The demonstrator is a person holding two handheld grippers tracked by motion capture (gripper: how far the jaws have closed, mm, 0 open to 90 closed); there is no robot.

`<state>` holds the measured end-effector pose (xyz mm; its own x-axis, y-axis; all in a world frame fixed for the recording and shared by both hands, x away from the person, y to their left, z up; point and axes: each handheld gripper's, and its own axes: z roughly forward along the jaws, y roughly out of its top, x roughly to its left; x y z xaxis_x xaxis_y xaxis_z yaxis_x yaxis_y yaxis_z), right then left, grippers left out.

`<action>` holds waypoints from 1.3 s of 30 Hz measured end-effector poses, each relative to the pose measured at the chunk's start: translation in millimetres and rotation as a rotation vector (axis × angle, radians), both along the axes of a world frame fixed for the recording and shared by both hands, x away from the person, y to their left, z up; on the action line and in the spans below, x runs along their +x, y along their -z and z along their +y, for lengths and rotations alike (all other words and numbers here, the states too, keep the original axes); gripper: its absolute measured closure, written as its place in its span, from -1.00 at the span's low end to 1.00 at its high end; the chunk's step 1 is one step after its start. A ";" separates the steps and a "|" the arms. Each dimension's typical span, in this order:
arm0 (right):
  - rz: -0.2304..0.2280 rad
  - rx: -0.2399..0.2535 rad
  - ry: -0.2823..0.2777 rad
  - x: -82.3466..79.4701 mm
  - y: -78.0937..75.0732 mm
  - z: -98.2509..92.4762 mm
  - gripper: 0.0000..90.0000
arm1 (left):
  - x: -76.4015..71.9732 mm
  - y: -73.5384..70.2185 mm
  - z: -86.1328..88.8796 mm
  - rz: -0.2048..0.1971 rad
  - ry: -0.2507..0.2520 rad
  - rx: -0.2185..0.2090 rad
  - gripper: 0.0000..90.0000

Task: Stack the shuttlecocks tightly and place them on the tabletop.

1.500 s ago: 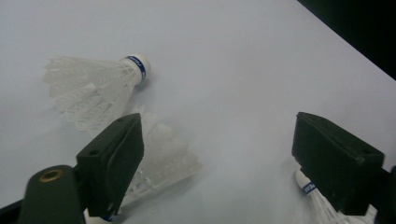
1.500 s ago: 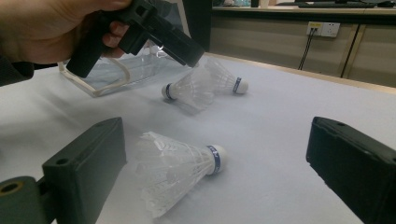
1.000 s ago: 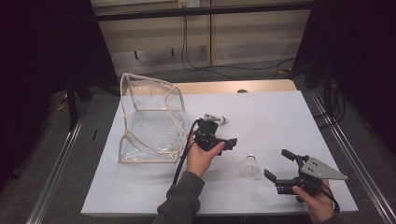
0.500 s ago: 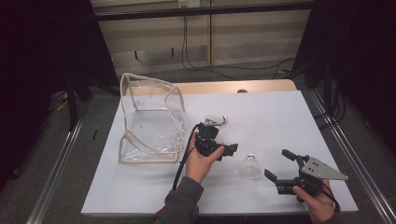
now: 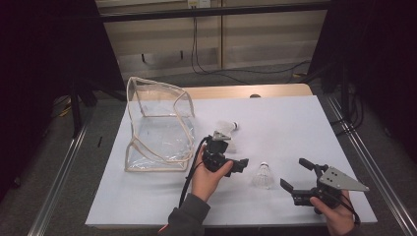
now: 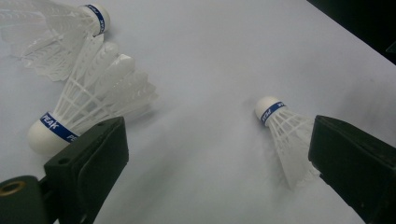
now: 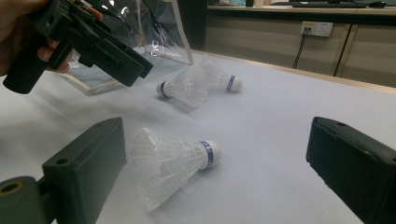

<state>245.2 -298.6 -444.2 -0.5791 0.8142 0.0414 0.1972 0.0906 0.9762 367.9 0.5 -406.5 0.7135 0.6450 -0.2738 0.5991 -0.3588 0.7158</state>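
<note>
- A white sheet covers the table (image 5: 147, 206), matte and smooth; a strip of bare wood shows at its far edge, upper centre of the high view.
- Beyond it runs a pale panelled wall (image 5: 255, 39) with cables hanging down, a socket plate near the top edge, and dark areas on both sides (metal rails flank the table).
- A clear plastic bag (image 5: 157, 128) with a cream-piped edge stands left of centre, boxy, creased and glossy.
- The left gripper (image 5: 230, 150) sits at the middle of the high view, hand-held, its black jaws spread wide with nothing between them.
- In the left gripper view, two white shuttlecocks overlap at upper left: the near shuttlecock (image 6: 88, 109) with a rounded cork and blue "PEAK" band, and the far shuttlecock (image 6: 56, 28) above it.
- The lone shuttlecock (image 5: 262, 175) lies on the sheet lower right of centre, between the two grippers; its ribbed, translucent skirt looks like plastic.
- The right gripper (image 5: 295, 174) is at lower right, jaws apart and empty, a grey triangular plate on top.
</note>
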 end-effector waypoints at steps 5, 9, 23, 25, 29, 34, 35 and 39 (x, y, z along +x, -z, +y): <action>0.001 -0.003 0.002 0.0 0.2 -0.2 -0.91 | -3.3 0.4 3.7 -0.002 0.005 -0.009 -0.88; 0.002 -0.006 0.004 -0.4 0.2 -1.0 -0.91 | -6.7 0.7 6.6 -0.007 0.010 -0.016 -0.88; -0.001 -0.005 0.013 -1.1 0.0 -2.5 -0.91 | -13.5 -1.3 19.5 -0.009 0.036 -0.042 -0.88; -0.003 -0.009 0.012 -0.8 -0.1 -2.4 -0.91 | -14.8 -0.9 21.1 -0.015 0.042 -0.038 -0.88; -0.002 -0.011 0.012 -0.4 -0.1 -1.8 -0.91 | -17.2 0.1 22.9 -0.006 0.057 -0.044 -0.89; -0.003 -0.010 0.012 0.4 -0.1 -1.8 -0.90 | -20.7 -0.2 25.1 -0.010 0.071 -0.046 -0.89; -0.003 -0.010 0.011 0.6 -0.2 -1.7 -0.91 | -21.5 0.2 25.2 -0.011 0.071 -0.044 -0.89; -0.001 -0.009 0.007 1.4 -0.3 -0.5 -0.91 | -23.6 1.2 28.2 -0.006 0.086 -0.042 -0.89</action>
<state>246.6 -299.1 -443.9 -0.5737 0.8184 0.0332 0.1964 0.0982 0.9756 344.3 28.7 -407.8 0.7676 0.5693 -0.2943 0.5626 -0.3787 0.7349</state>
